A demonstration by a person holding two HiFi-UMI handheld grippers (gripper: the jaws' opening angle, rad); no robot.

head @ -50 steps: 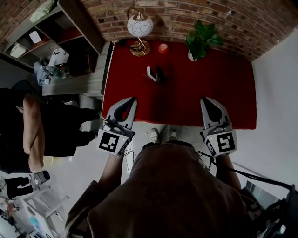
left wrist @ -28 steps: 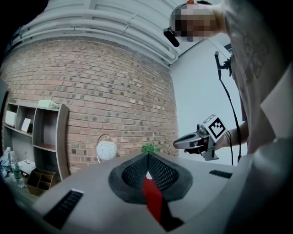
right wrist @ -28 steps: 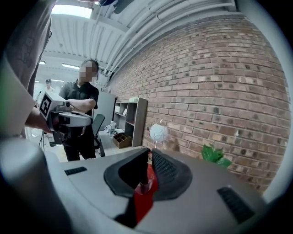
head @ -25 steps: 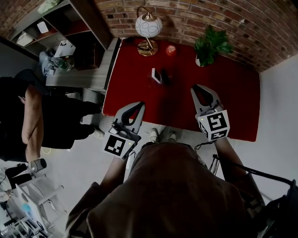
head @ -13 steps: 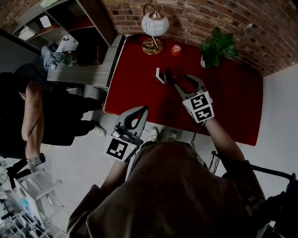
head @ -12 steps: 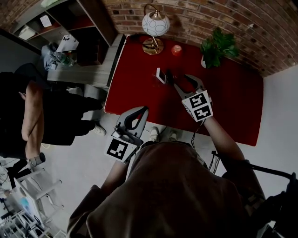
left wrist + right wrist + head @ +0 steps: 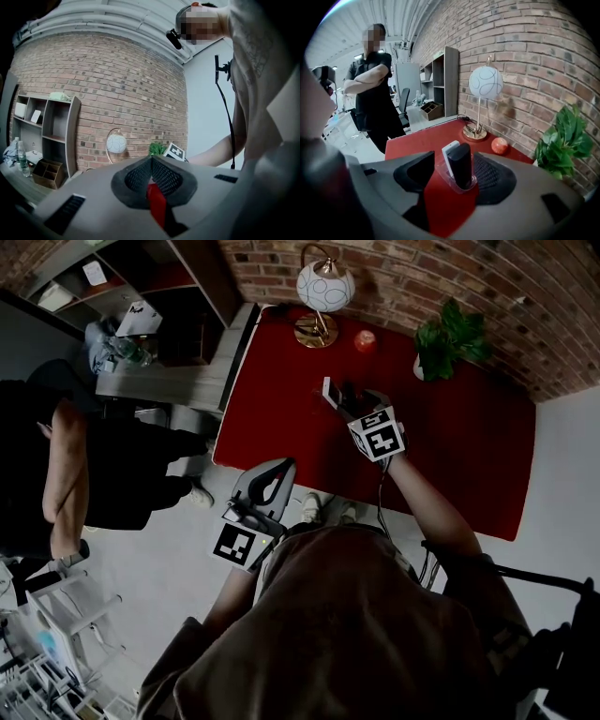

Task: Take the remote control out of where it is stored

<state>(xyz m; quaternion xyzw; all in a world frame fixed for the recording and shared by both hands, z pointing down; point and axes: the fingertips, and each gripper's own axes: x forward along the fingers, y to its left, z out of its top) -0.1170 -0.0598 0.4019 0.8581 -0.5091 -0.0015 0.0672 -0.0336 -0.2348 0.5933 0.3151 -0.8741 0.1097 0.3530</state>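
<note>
Right claw (image 7: 352,397) has come forward from the near edge of the bench (image 7: 459,451) up to the clear holder (image 7: 446,182). Left claw (image 7: 265,486) stays back off that near edge, well apart from the holder.

Left claw: jaws pressed together, nothing between them. Idle, probably kept out of the way, since one claw should manage the lift.

Black remote control (image 7: 462,163) stands upright in the holder. A white handset (image 7: 450,151) stands upright close behind it, as the right claw sees it, in the same holder. Upright storage leaves the remote's upper half clear of the holder, free to pinch.

Right claw: jaws opening, one to each side of the holder, remote between them, pads not on it. The holder's rim appears to sit between them too, so closing low risks catching the plastic; a grip above the rim looks safer. Remote not yet lifted.
</note>
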